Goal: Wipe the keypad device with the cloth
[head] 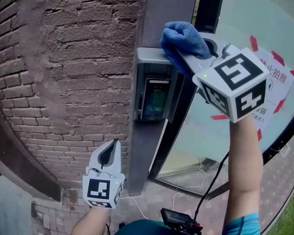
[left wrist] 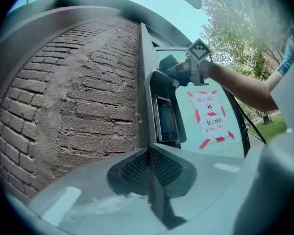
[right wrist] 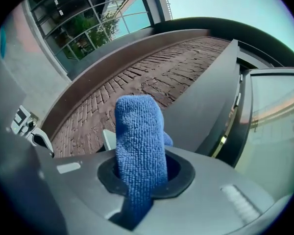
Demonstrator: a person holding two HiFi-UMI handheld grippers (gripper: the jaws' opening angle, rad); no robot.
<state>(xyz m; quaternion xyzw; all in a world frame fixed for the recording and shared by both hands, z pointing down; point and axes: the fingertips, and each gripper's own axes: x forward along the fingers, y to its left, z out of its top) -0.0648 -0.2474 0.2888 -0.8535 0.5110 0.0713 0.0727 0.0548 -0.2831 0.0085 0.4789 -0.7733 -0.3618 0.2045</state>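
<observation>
1. Looking first at the head view, the right gripper (head: pixel 188 53) is raised and pinches the blue cloth (head: pixel 183 37). The cloth lies on the top edge of the keypad device (head: pixel 154 89) and seems to touch it. The device is fixed on a grey post (head: pixel 159 9) beside the brick wall (head: pixel 73 72). The left gripper (head: pixel 111 151) hangs low, well apart from the device. I judge that only the top is covered now, so a short stroke may miss the screen below.
2. In the left gripper view, the jaws are pressed together with nothing between them. The device stands ahead and higher. This gripper is idle, so it cannot catch the cloth if it falls.
3. In the right gripper view, the folded cloth is clamped between the jaws and most of it sticks out forward. The cloth may catch on the edge of the device's hood and slide out of the jaws. With too much pressure, the hard jaw tips may scratch the screen or push a key.
</observation>
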